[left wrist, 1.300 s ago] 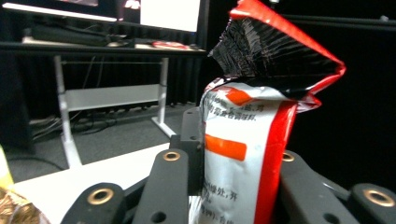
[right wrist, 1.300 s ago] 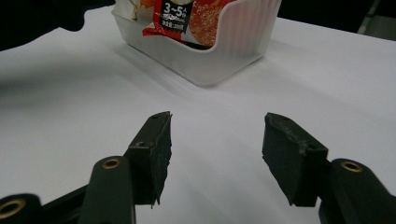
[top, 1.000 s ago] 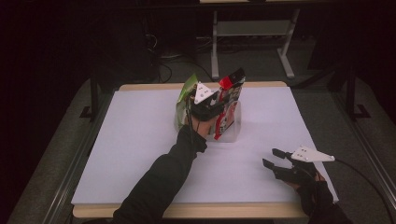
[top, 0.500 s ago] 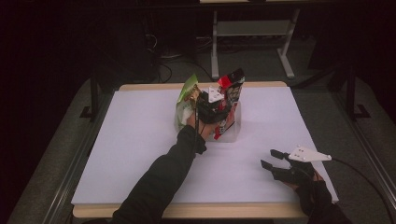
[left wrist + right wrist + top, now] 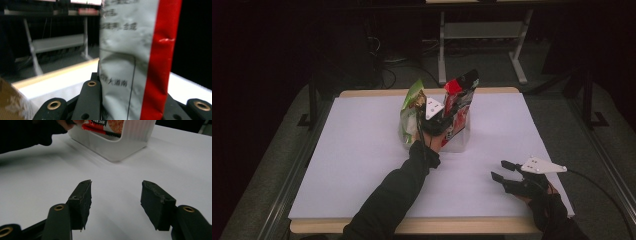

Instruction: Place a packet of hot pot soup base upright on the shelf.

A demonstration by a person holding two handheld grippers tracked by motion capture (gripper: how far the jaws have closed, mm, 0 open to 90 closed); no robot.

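A clear plastic bin (image 5: 458,145) stands at the table's far middle. A green snack bag (image 5: 413,102) and a red and black snack bag (image 5: 460,97) stand upright in it. My left gripper (image 5: 446,119) reaches into the bin between the two bags. Its jaws have just been closing, and both now touch the red bag's silver and red back (image 5: 130,50). My right gripper (image 5: 503,171) rests low near the front right of the table. In the right gripper view it (image 5: 116,197) is open, with bare table between its pads.
The white table top (image 5: 352,165) has free room left and right of the bin. The bin's front wall (image 5: 120,147) lies just beyond the right gripper's jaws. A metal bench frame (image 5: 482,35) stands on the floor behind the table.
My left gripper has shifted slightly at the bin, settling lower against the red bag. The right gripper has stayed put.
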